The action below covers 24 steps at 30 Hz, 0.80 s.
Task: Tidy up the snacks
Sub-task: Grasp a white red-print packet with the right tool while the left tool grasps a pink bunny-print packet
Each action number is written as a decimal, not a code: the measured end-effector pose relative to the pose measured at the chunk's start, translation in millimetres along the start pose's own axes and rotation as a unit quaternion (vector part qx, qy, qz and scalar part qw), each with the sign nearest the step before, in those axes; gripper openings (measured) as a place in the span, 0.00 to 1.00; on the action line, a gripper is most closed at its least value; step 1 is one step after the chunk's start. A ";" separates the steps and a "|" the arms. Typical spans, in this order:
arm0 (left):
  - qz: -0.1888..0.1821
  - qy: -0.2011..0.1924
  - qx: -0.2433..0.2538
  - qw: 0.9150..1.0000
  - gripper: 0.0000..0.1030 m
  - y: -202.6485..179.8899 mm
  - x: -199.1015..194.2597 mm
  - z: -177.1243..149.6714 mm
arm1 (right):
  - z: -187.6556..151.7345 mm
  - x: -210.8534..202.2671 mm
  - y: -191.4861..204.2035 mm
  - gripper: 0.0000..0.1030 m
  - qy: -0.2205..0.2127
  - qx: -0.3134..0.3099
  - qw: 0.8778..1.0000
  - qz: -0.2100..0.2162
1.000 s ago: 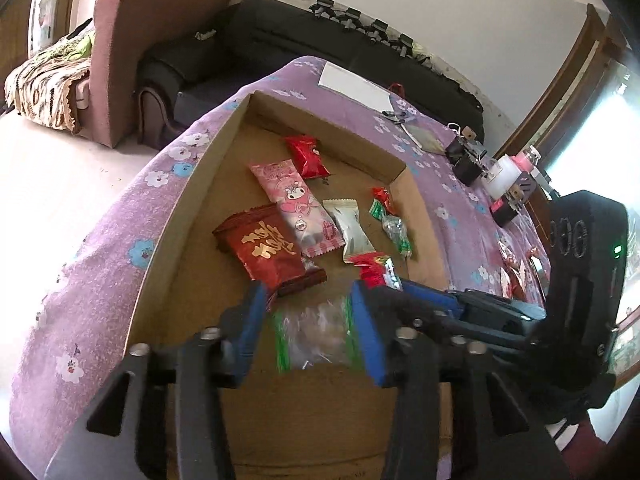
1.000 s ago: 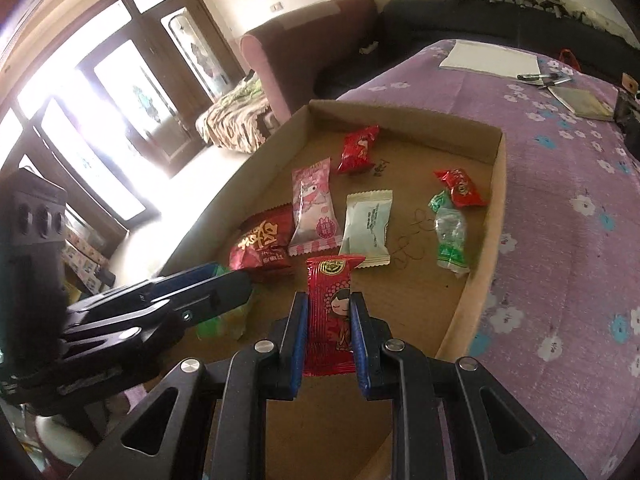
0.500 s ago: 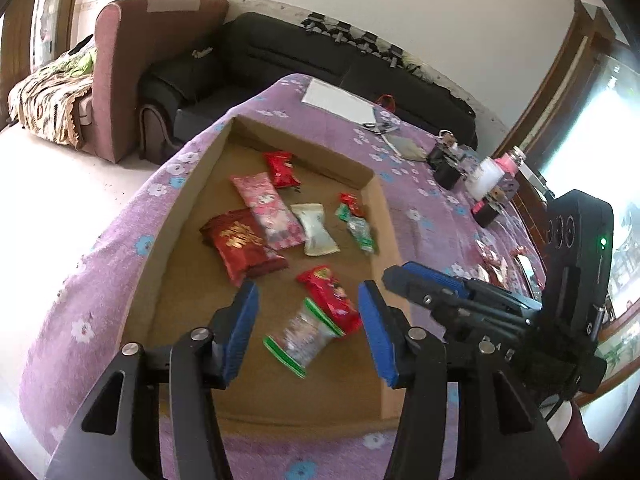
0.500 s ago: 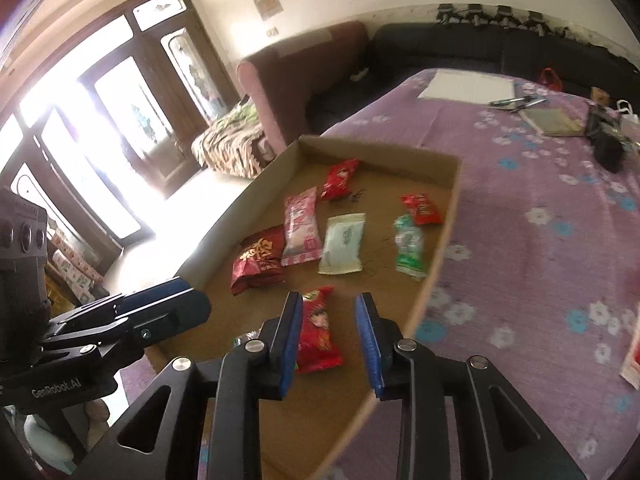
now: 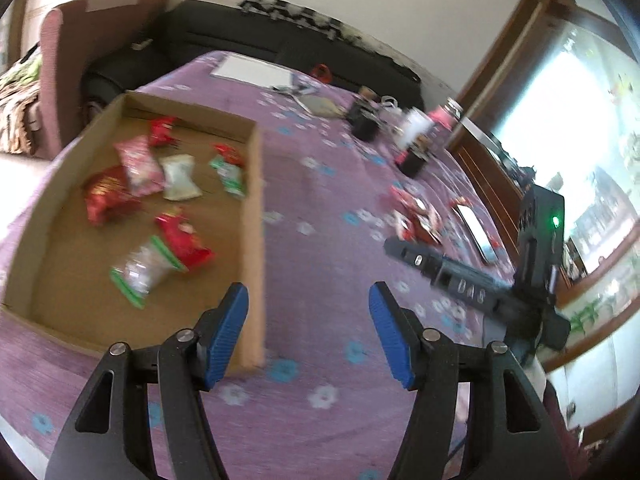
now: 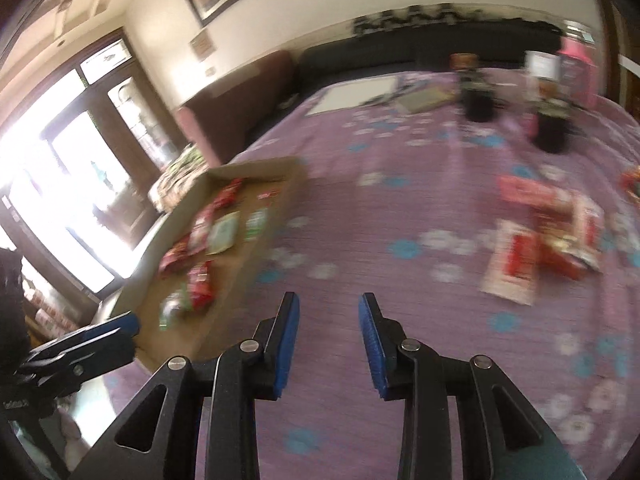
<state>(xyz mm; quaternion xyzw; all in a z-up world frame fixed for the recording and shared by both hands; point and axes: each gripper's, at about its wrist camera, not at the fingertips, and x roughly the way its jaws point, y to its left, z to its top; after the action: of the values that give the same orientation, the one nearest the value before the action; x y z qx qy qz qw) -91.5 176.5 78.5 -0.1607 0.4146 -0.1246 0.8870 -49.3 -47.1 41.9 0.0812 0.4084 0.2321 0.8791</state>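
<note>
A shallow cardboard tray (image 5: 256, 184) (image 6: 280, 216) lies on the purple flowered cloth and holds several snack packets, among them a red packet (image 5: 182, 236) (image 6: 200, 284) and a clear green-edged packet (image 5: 142, 268) (image 6: 172, 310). More red and white packets (image 6: 536, 232) (image 5: 416, 216) lie loose on the cloth to the right. My left gripper (image 5: 308, 308) hovers over the cloth beside the tray's right wall, jaws opening, nothing between them. My right gripper (image 6: 328, 320) is over bare cloth between tray and loose packets, jaws opening and empty. Both views are blurred.
Dark jars (image 6: 480, 100) and a pink-lidded container (image 6: 576, 64) stand at the far side of the table, with white paper (image 5: 252, 70) behind. A phone (image 5: 476, 228) lies near the right edge. A black sofa (image 5: 240, 36) and an armchair (image 5: 68, 56) are beyond.
Both grippers let go of their packets, which now lie in the tray, then drew back and swung right over the cloth. The jaws of both have widened.
</note>
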 end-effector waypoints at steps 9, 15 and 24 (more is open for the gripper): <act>-0.017 0.025 0.021 0.999 0.60 -26.1 15.1 -11.5 | 21.1 -33.7 -137.6 0.34 -0.037 0.098 0.987 -0.122; -0.025 0.035 0.027 0.999 0.60 -31.2 23.2 -14.4 | 49.8 -23.3 -187.6 0.34 -0.034 0.137 0.978 -0.152; -0.020 0.053 0.022 0.998 0.60 -27.3 30.1 -17.5 | 104.2 46.0 -190.1 0.34 0.005 0.109 0.975 -0.193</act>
<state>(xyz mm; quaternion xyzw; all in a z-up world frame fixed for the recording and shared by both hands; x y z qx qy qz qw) -88.6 137.6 57.5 -0.1425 0.4553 -0.1593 0.8643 120.0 -187.5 15.5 0.0951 0.4432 0.0124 0.8913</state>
